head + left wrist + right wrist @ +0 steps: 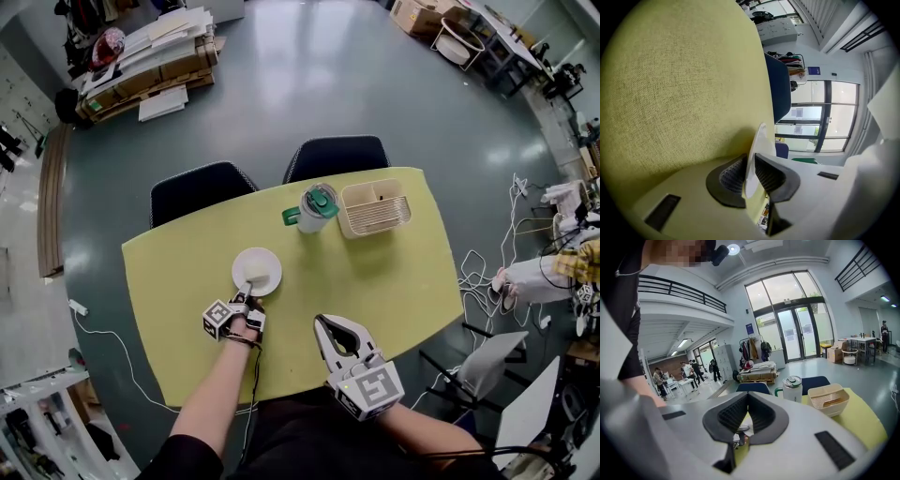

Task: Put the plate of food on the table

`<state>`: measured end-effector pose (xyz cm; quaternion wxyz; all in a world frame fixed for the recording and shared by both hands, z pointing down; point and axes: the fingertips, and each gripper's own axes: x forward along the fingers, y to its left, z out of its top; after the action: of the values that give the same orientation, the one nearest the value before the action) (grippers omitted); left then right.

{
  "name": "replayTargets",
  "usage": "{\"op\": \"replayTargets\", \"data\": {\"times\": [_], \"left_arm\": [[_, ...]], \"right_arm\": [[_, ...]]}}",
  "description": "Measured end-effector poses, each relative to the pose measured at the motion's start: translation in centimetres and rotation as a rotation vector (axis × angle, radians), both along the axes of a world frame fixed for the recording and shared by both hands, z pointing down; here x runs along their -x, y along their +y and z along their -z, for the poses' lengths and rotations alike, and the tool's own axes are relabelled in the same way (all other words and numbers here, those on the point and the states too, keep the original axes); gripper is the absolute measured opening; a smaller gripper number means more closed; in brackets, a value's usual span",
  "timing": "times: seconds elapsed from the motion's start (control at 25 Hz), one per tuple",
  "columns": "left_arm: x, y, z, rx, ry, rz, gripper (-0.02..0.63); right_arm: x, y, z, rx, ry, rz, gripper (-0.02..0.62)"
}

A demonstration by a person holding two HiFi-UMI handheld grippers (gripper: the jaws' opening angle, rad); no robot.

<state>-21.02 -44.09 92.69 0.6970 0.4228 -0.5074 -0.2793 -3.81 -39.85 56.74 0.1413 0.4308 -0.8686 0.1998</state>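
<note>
The left gripper [246, 298] clamps the plate's [258, 270] near rim, with the plate stretching ahead over the table [394, 272]. To its right, the right gripper [323, 323] is clenched and empty.

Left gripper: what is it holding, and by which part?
The plate, by its near rim, pinched between the jaws of the left gripper.

The left tongs [246, 300] are white and carry a small cube of black-and-white square markers [218, 319]. A thin black cable [254, 384] runs from them along the forearm. The right tongs [322, 323] have a broad white shell, black ribbed pads [731, 416] and a larger marker cube [371, 389]. The person wears a black short sleeve [183, 457] and dark clothing at the near edge.
</note>
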Motion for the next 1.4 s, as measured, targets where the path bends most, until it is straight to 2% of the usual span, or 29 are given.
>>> {"op": "replayTargets", "data": {"times": [0.16,0.32,0.52,0.68,0.76,0.92,1.16,1.28,1.32,1.4], "left_arm": [[0.3,0.1,-0.2,0.058,-0.036,0.013,0.043],[0.7,0.4,-0.1,0.124,-0.064,0.053,0.078],[1.1,0.4,-0.1,0.168,-0.145,0.036,0.129],[1.4,0.3,0.4,0.173,-0.233,0.022,0.176],[1.7,0.5,0.8,0.165,-0.273,0.008,0.222],[2.2,0.7,1.5,0.137,-0.324,-0.029,0.224],[3.0,2.2,3.0,0.098,-0.332,-0.076,0.224],[3.6,3.2,5.2,0.045,-0.372,-0.129,0.222],[3.8,3.3,6.3,0.016,-0.396,-0.150,0.215],[4.1,3.8,8.8,-0.049,-0.468,-0.197,0.148]], "right_arm": [[0.0,0.2,0.1,-0.013,-0.016,0.010,0.012],[0.0,0.5,0.3,-0.029,-0.028,0.019,0.012],[-0.1,0.7,0.3,-0.036,-0.035,0.018,0.012],[-0.5,0.9,0.2,-0.030,-0.030,0.012,0.012],[-0.5,1.1,0.3,-0.040,-0.038,0.016,0.012],[-0.8,1.2,0.3,-0.049,-0.050,0.013,0.012],[-1.5,1.5,1.0,-0.054,-0.063,-0.002,0.012],[-1.8,1.7,0.9,-0.047,-0.071,0.002,0.012],[-1.9,1.7,0.7,-0.043,-0.071,0.002,0.012],[-2.2,1.7,0.3,-0.035,-0.070,0.002,0.012]]}}
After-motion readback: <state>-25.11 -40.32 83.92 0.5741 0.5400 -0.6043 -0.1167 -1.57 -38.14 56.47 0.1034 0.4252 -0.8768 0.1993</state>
